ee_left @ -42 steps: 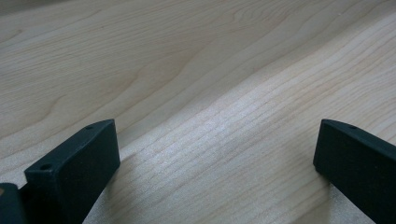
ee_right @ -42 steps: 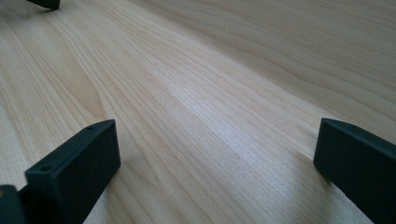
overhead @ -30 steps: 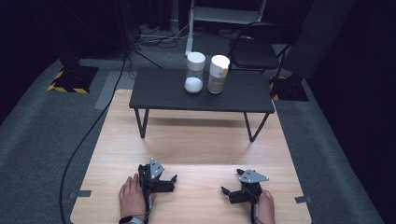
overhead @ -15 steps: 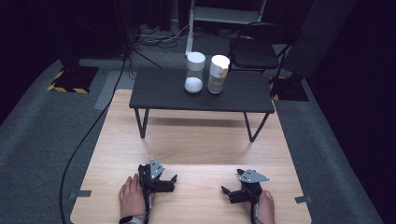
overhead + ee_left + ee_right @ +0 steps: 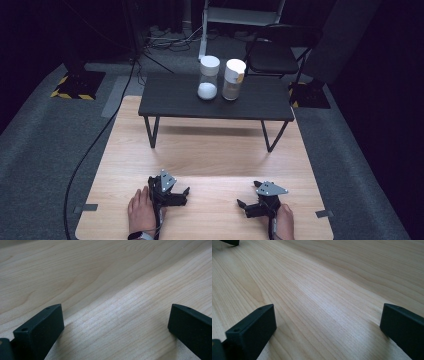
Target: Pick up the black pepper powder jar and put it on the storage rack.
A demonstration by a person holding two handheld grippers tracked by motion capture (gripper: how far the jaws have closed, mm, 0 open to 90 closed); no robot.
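My left gripper (image 5: 180, 196) rests low on the pale wooden board (image 5: 210, 150), near its front left, with a hand behind it. Its two black jaws stand wide apart over bare wood, so the left gripper (image 5: 115, 322) is open and empty. My right gripper (image 5: 244, 207) lies at the front right, also held by a hand. The right gripper (image 5: 327, 322) is open with only wood grain between its jaws. Far off, a low black table (image 5: 170, 102) carries a clear jar (image 5: 208, 77) with white contents and a white-lidded jar (image 5: 233, 80) with beige contents.
Thin black legs (image 5: 149, 131) hold the low table up at the board's far end. Behind it stand a folding chair (image 5: 272, 55), cables and stand bases marked with yellow-black tape (image 5: 72, 92). Grey carpet surrounds the board. A dark piece (image 5: 229, 242) shows at the right gripper view's top left corner.
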